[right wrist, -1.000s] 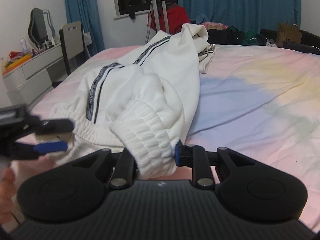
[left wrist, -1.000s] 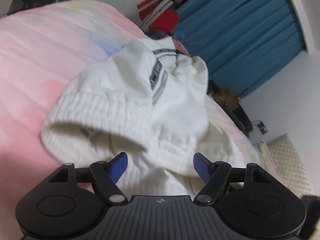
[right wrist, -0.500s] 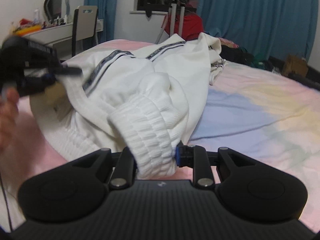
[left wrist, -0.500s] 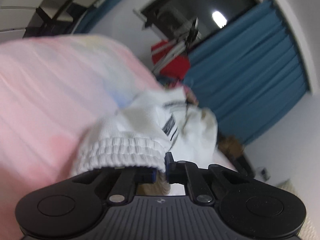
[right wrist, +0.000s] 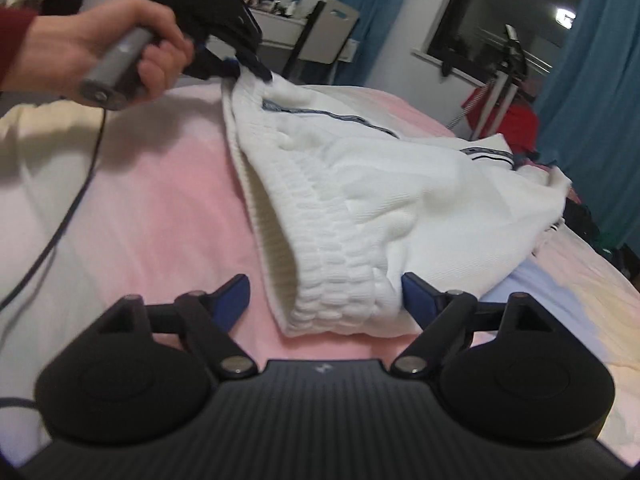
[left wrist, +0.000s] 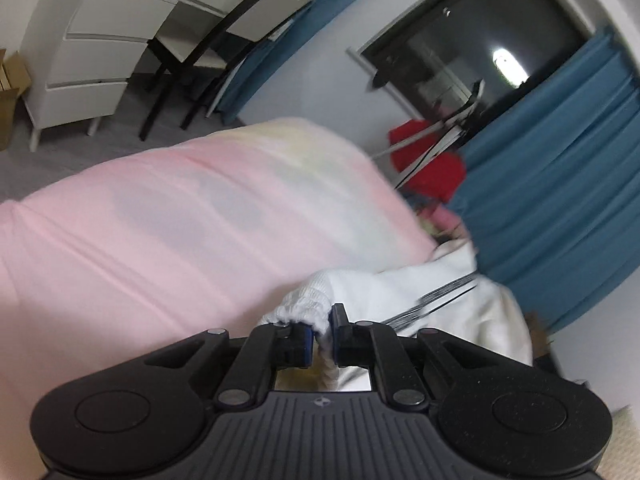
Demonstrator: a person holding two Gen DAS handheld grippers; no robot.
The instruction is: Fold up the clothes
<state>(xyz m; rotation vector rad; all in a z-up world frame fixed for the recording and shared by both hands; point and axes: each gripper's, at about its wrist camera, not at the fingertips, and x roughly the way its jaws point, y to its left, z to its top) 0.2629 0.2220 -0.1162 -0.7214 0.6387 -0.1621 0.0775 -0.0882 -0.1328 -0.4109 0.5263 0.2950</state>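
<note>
White track pants (right wrist: 400,184) with a dark side stripe lie on the pastel bedsheet (right wrist: 168,200). My left gripper (left wrist: 322,334) is shut on the ribbed waistband (left wrist: 304,304) and holds it lifted; it also shows in the right wrist view (right wrist: 240,66), held by a hand. My right gripper (right wrist: 324,294) is open, its blue fingertips (right wrist: 232,294) on either side of the near waistband end (right wrist: 332,296), which rests on the bed. The pant legs trail away toward the far side of the bed.
A white dresser (left wrist: 92,52) and a chair (left wrist: 224,36) stand left of the bed. Blue curtains (left wrist: 560,184), a dark window (left wrist: 468,40) and a tripod with a red item (right wrist: 508,92) are beyond. A cable (right wrist: 60,232) hangs from the left gripper.
My left gripper has closed on the waistband and lifted it up and to the left. My right gripper has opened and released the ribbed waistband end, which now lies on the bed.
</note>
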